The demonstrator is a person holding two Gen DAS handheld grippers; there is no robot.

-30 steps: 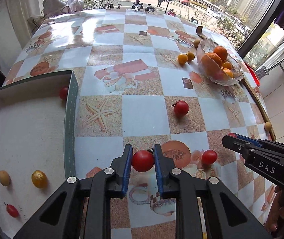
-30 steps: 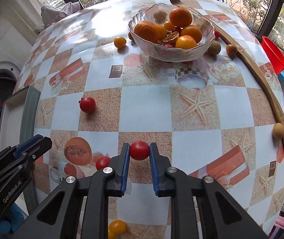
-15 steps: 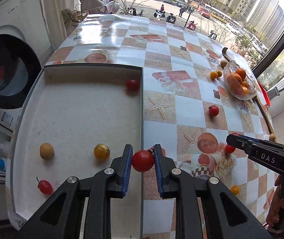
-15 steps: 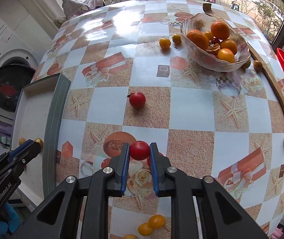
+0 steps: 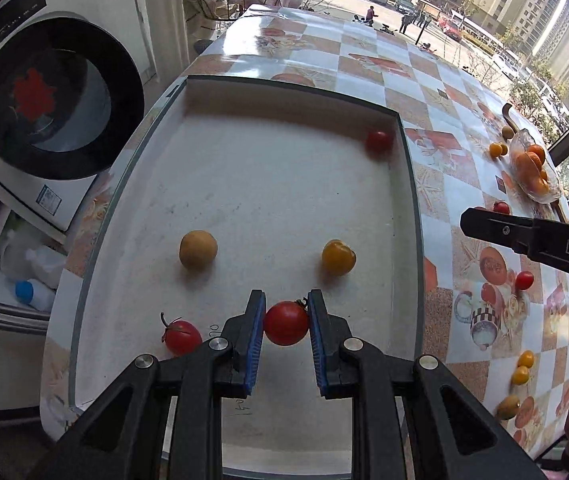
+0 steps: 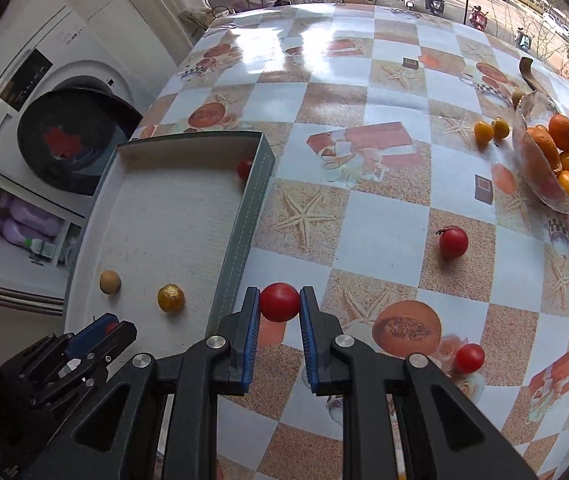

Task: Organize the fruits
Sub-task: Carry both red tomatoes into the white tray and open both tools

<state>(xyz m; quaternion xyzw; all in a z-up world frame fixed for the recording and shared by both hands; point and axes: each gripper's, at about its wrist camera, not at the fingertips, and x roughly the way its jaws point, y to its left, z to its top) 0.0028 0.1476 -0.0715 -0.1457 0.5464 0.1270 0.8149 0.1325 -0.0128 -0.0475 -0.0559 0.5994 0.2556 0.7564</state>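
My left gripper (image 5: 286, 322) is shut on a red tomato (image 5: 286, 323) and hangs over the near part of a white tray (image 5: 268, 184). In the tray lie a tan round fruit (image 5: 198, 249), a yellow fruit (image 5: 338, 257), a red tomato with a stem (image 5: 182, 336) and another red tomato (image 5: 379, 142) in the far right corner. My right gripper (image 6: 280, 303) is shut on a second red tomato (image 6: 280, 302), above the tablecloth just right of the tray's grey right wall (image 6: 244, 232). The left gripper (image 6: 100, 336) shows at that view's lower left.
A glass bowl (image 6: 540, 188) of oranges stands at the far right with two small yellow fruits (image 6: 484, 132) beside it. Loose red tomatoes (image 6: 453, 241) (image 6: 470, 357) lie on the checked tablecloth (image 6: 364, 80). A washing machine (image 5: 52, 96) stands left of the table.
Both grippers have carried their tomatoes leftwards: the left one now hangs over the tray's inside, the right one has come from mid-table to beside the tray's right wall. Both grips unchanged.
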